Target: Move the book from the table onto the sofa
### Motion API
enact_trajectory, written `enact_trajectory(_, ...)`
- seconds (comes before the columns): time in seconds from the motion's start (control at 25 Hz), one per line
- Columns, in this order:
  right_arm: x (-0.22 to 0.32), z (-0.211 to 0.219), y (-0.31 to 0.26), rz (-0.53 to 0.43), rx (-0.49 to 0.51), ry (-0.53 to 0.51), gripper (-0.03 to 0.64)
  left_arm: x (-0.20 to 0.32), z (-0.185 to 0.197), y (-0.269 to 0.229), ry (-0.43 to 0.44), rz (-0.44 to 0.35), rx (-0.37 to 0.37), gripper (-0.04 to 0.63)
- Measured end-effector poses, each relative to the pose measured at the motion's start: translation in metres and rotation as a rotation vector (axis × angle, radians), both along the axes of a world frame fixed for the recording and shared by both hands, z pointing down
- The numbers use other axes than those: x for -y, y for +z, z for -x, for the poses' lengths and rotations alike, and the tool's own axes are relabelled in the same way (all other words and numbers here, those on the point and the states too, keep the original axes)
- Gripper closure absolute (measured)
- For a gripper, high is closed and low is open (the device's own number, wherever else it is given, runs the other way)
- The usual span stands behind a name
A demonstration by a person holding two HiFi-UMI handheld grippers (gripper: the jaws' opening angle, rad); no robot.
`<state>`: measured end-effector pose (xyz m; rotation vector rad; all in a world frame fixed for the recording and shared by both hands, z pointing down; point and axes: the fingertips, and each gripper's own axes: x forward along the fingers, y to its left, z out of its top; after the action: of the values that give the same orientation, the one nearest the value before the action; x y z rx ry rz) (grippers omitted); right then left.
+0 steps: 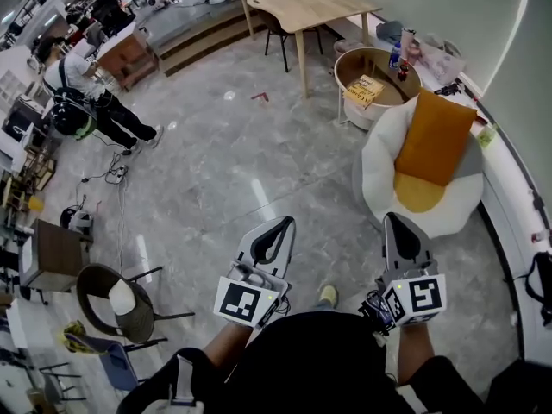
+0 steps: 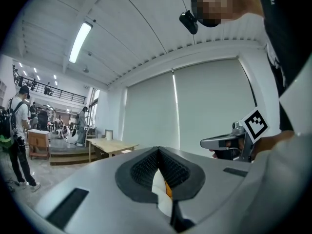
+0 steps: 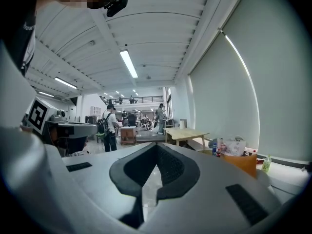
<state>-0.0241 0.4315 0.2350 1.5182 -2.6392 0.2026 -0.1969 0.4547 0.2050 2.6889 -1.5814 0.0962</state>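
A light wooden rectangular table (image 1: 302, 3) stands at 12 o'clock on the glossy grey stone floor (image 1: 216, 171), with a black chair (image 1: 278, 31) under its edge. At 10 o'clock stands a person in a white shirt (image 1: 86, 93). At 8 o'clock is a dark round chair (image 1: 129, 317).

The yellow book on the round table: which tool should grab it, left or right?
Right, probably. The right tool sits on the same side as the yellow book on the round wooden table. The left tool is further across. Both are shut and empty, far from it.
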Motion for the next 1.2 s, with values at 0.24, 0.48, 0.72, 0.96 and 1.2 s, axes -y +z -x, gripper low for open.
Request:
enact_trajectory(0.24, 0.014, -0.015, 0.001, -0.010, -0.008, 0.043, 0.609, 0.011, -0.002, 0.005, 0.005, 0.007, 0.000, 0.588)
enact_trajectory(0.48, 0.021, -0.039, -0.007, -0.013, -0.019, 0.086, 0.608, 0.022, -0.008, 0.002, 0.015, -0.007, 0.003, 0.588)
enact_trajectory(0.72, 0.024, -0.051, -0.007, -0.029, -0.040, 0.089, 0.609, 0.026, -0.019, -0.001, 0.024, -0.018, 0.000, 0.588)
enact_trajectory(0.96, 0.025, -0.067, -0.009, -0.029, -0.034, 0.106, 0.608, 0.027, -0.033, -0.001, 0.026, -0.028, 0.016, 0.588)
enact_trajectory(1.2, 0.021, -0.075, -0.005, -0.039, -0.039, 0.101, 0.608, 0.025, -0.038, -0.002, 0.033, -0.035, 0.035, 0.588)
